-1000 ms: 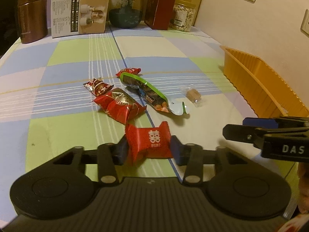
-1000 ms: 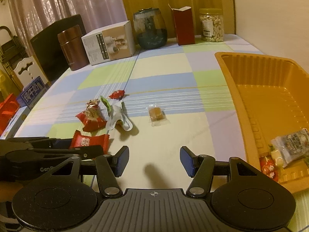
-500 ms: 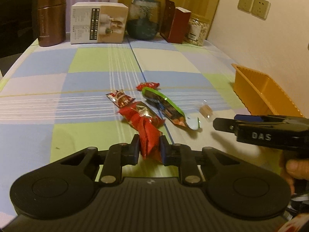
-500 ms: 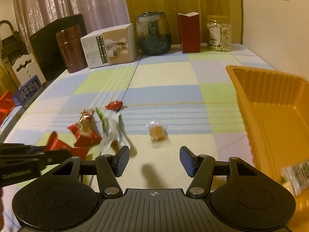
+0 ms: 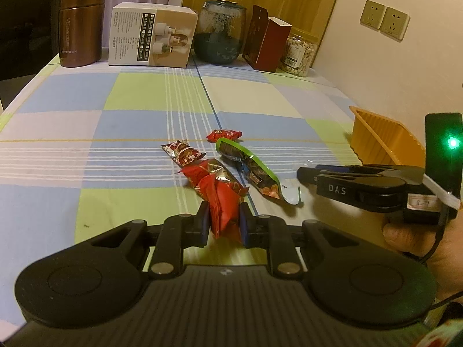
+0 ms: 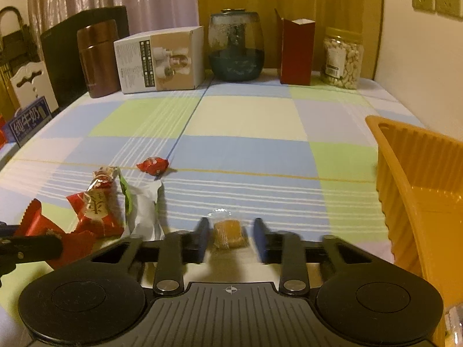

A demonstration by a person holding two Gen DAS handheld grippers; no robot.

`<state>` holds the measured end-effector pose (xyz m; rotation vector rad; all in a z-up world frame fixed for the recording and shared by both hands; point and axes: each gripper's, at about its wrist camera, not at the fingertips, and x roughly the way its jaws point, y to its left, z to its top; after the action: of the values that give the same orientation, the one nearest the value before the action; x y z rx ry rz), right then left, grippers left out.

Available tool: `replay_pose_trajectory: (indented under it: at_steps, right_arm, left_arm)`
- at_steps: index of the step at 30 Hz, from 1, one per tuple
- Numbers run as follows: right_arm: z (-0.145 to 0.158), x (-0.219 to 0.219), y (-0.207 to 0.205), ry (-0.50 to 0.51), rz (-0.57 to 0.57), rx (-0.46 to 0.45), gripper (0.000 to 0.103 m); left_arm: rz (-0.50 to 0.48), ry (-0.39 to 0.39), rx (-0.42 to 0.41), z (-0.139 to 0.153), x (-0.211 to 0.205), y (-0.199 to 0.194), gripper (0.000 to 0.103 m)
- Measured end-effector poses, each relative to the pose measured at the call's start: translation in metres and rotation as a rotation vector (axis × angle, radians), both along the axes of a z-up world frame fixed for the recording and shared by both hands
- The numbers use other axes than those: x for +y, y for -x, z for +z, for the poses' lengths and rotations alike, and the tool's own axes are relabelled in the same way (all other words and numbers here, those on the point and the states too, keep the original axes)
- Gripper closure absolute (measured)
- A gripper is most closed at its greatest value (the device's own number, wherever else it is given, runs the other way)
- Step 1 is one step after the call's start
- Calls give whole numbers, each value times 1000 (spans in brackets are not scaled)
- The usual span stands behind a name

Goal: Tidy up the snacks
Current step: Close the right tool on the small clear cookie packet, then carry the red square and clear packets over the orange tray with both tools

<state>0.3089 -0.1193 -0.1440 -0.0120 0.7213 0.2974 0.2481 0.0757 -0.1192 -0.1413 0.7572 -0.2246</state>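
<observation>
My left gripper (image 5: 224,219) is shut on a red snack packet (image 5: 222,199), squeezed upright between the pads just above the checked tablecloth. My right gripper (image 6: 230,228) straddles a small brown candy in clear wrap (image 6: 228,234). Its jaws are closing and blurred, with a narrow gap left on each side of the candy. In the left wrist view the right gripper (image 5: 303,173) reaches in from the right. A red-gold packet (image 5: 214,173), a green-edged packet (image 5: 251,170), a brown-red packet (image 5: 182,153) and a small red candy (image 5: 224,135) lie together. The orange tray (image 6: 405,179) stands at the right.
Along the table's far edge stand a brown flask (image 6: 97,60), a white box (image 6: 159,60), a glass jar (image 6: 235,49), a red carton (image 6: 296,52) and a peanut jar (image 6: 341,57). A person's hand (image 5: 419,243) holds the right gripper. A wall lies right of the tray.
My left gripper closed on the red packet, crumpling it upright, and rose slightly. My right gripper moved forward and down over the small brown candy, and its jaws narrowed around it.
</observation>
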Motion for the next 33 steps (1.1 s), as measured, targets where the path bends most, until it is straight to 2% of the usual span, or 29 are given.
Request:
replay_pose_trajectory:
  at_steps: [8, 19, 28, 33]
  right_arm:
    - [11, -1, 14, 2, -8, 3, 82]
    - [50, -28, 76, -63, -67, 10, 82]
    - [81, -71, 130, -92, -155, -8, 82]
    - [97, -105, 144, -91, -217, -27, 82]
  left_arm:
    - [-16, -5, -1, 7, -5, 7, 85]
    - [-10, 15, -5, 30, -29, 42, 85]
    - [-71, 45, -31, 56, -76, 66, 85]
    - [-124, 59, -49, 69, -110, 67, 85]
